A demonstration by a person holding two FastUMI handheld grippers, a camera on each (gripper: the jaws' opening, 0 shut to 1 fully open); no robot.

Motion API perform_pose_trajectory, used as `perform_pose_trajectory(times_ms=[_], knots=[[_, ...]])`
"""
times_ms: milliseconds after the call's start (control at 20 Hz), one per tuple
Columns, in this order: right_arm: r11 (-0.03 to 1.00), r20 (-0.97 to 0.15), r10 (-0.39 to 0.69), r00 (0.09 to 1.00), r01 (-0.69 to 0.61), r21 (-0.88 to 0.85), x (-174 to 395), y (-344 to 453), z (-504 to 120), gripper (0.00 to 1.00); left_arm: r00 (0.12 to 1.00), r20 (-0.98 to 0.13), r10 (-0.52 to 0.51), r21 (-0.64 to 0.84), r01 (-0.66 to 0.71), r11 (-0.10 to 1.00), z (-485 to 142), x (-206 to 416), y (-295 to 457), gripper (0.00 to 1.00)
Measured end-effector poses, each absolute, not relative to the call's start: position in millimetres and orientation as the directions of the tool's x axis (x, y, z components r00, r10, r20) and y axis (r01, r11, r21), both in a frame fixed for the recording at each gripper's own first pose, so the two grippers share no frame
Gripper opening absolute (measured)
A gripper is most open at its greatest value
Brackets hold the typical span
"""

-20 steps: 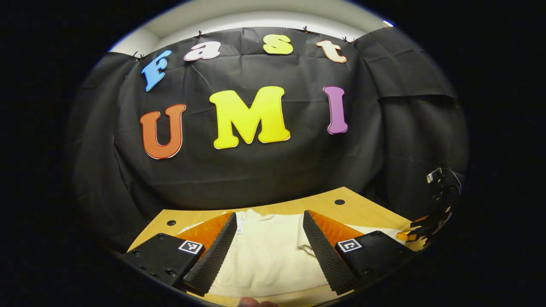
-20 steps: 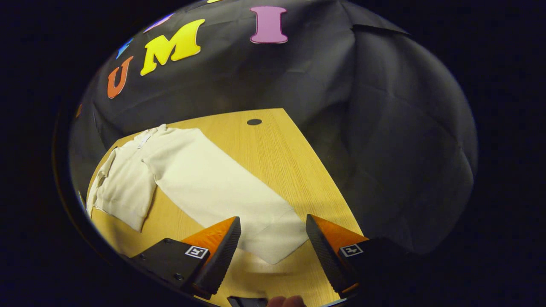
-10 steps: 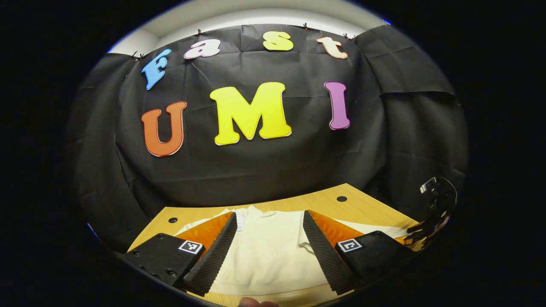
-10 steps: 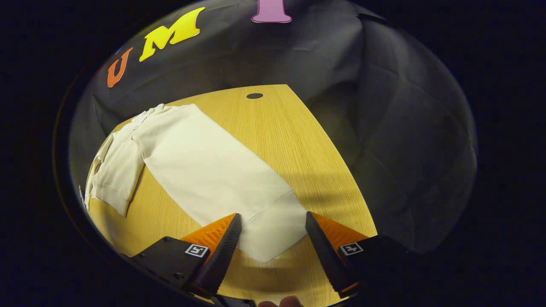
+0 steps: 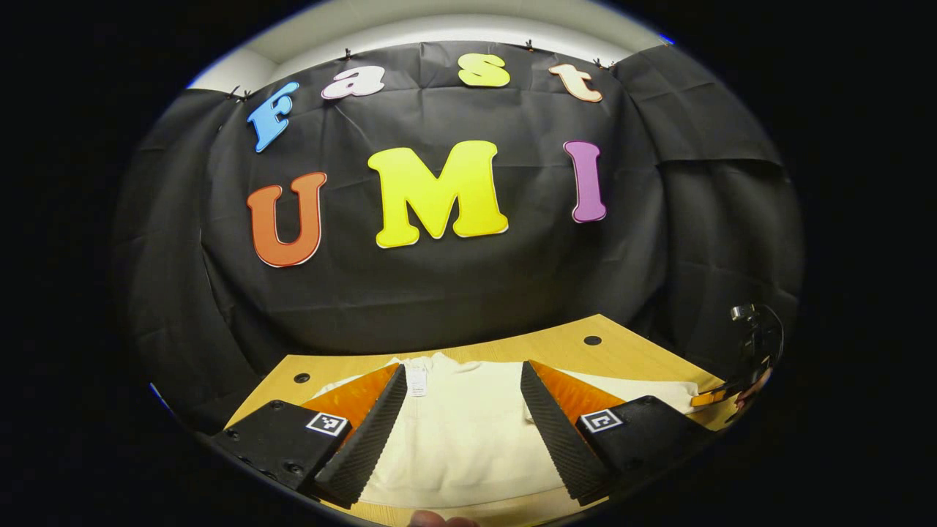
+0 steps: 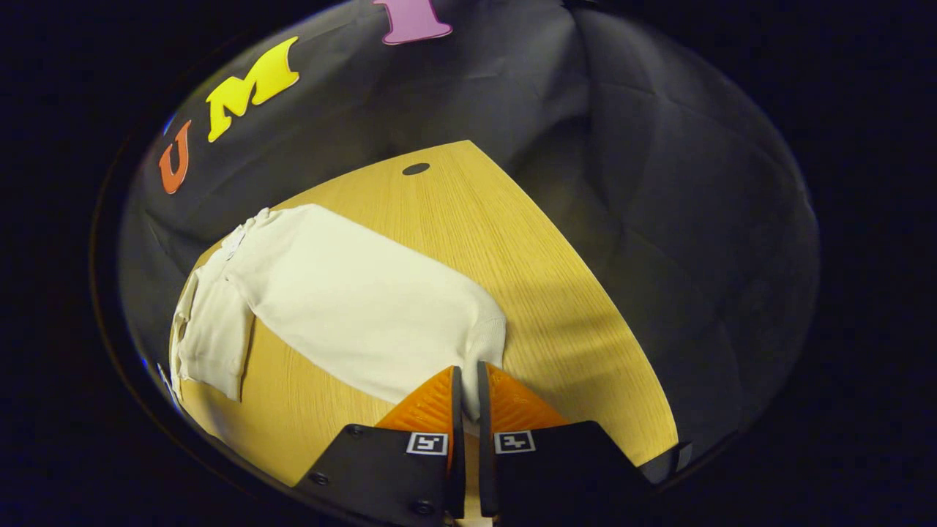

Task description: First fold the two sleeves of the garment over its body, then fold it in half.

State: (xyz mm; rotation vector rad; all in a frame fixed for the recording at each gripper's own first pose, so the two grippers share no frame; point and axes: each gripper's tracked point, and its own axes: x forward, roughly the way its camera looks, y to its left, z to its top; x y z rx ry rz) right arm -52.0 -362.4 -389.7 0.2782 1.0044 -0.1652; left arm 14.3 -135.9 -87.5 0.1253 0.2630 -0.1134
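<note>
The right gripper [image 6: 466,391] is clamped on the cuff end of the long sleeve [image 6: 366,315], so the lift should stay low and sweep the sleeve across toward the body without dragging the rest of the garment [image 5: 457,432] off line. The left gripper [image 5: 460,428] hovers with fingers apart over the body, free to pin it if it shifts. The garment is cream, soft and thin, lying flat on the wooden surface [image 6: 512,241], its other sleeve [image 6: 212,344] looking already folded
</note>
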Motion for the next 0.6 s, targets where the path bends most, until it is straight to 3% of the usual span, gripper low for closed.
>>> perform_pose_trajectory(times_ms=[300,600], knots=[[0.89,-0.824,0.008,0.567,0.371,0.264,-36.5,-354.0,-345.5,0.08,0.961,-0.265,-0.078,0.099,0.108,0.989,-91.0,14.7,-110.2,0.99],[0.921,-0.755,0.019,0.656,0.283,0.269,12.5,-327.6,-268.9,0.08,0.968,-0.247,-0.038,0.076,0.058,0.995,-92.9,14.3,-73.7,0.99]])
